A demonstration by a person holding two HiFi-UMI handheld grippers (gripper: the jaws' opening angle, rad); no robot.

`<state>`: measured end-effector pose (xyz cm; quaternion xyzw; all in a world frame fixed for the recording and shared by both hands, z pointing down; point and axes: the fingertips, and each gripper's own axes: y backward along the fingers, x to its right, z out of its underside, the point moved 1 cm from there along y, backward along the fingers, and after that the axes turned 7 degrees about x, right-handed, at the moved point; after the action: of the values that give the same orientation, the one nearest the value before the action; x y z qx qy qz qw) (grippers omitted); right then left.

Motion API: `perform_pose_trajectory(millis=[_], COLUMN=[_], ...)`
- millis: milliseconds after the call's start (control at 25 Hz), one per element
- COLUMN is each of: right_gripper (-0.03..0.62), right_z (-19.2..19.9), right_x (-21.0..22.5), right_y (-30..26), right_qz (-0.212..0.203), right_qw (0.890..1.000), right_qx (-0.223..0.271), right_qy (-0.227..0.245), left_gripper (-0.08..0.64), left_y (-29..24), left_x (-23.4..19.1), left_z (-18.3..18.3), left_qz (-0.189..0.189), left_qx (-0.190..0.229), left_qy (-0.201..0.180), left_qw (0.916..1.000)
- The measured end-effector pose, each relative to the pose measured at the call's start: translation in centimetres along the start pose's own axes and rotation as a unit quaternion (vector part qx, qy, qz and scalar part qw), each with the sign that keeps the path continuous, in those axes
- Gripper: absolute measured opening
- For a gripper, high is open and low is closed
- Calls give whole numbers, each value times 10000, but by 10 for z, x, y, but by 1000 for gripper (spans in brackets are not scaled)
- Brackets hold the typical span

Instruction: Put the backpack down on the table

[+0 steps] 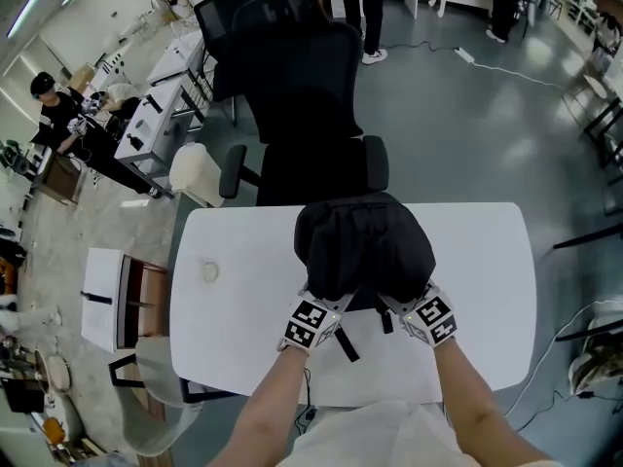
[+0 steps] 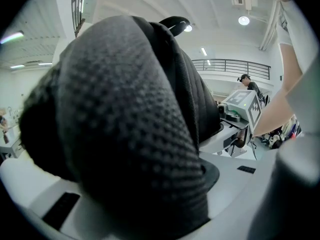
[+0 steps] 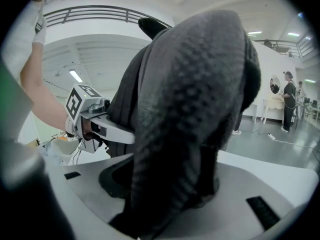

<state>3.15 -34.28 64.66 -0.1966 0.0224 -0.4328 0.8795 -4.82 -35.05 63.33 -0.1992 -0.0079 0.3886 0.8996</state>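
Backpack [image 1: 363, 241] sat upright on table [image 1: 243, 339], mid-table toward far edge, black chair [image 1: 292, 86] just beyond. Base looked down on tabletop in both gripper views, so lowering judged essentially done. Left for you: let go of straps, back out. Your left gripper [image 1: 327, 302] was clamped on left shoulder strap [image 2: 130, 134], right gripper [image 1: 413, 300] on right shoulder strap [image 3: 185, 124]. Forearms side by side from near edge, grippers pointing away, tilted slightly down.
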Motion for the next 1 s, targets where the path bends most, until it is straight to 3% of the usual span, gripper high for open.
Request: perform_pose_trajectory(millis=[1000], right_gripper=[232], right_z=[17], right_x=[-10], right_y=[1], right_qz=[80], right_qw=[9999], right_qx=[42], right_qy=[47], left_gripper=[221], left_y=[7], left_x=[0], left_z=[22], left_qz=[-138], left_qx=[32], left_qy=[-42], left_qw=[9999])
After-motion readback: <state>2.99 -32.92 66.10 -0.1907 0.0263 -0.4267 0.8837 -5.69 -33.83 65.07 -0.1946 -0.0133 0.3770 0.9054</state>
